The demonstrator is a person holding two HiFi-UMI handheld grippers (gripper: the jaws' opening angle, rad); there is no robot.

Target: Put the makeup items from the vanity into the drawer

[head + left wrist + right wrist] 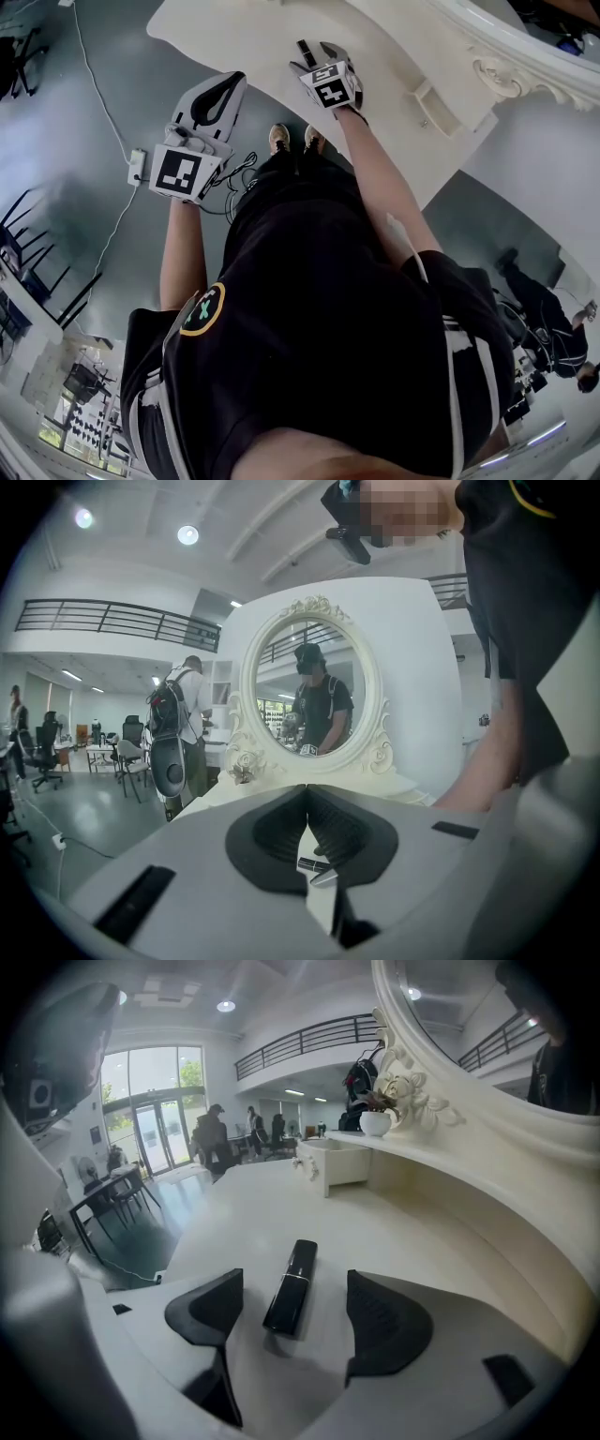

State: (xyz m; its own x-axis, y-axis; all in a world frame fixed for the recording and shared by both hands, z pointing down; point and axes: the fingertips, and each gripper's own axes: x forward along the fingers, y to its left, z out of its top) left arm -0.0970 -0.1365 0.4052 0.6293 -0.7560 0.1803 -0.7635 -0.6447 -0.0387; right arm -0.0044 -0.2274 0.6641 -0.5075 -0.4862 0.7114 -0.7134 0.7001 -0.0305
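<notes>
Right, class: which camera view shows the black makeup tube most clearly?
The right gripper view: the black tube lies whole on the vanity top between the open jaws. The head view shows it small; the left gripper view only a sliver.

A large open-plan office or lab hall rather than a home. A railed mezzanine (112,621) runs above office chairs (42,757), with ceiling lights (187,534), glass entrance doors (155,1133) and a grey floor (56,187) crossed by a cable (98,103). A cream vanity counter (281,1204) with an ornate oval mirror (314,691) stands in the middle of it.
</notes>
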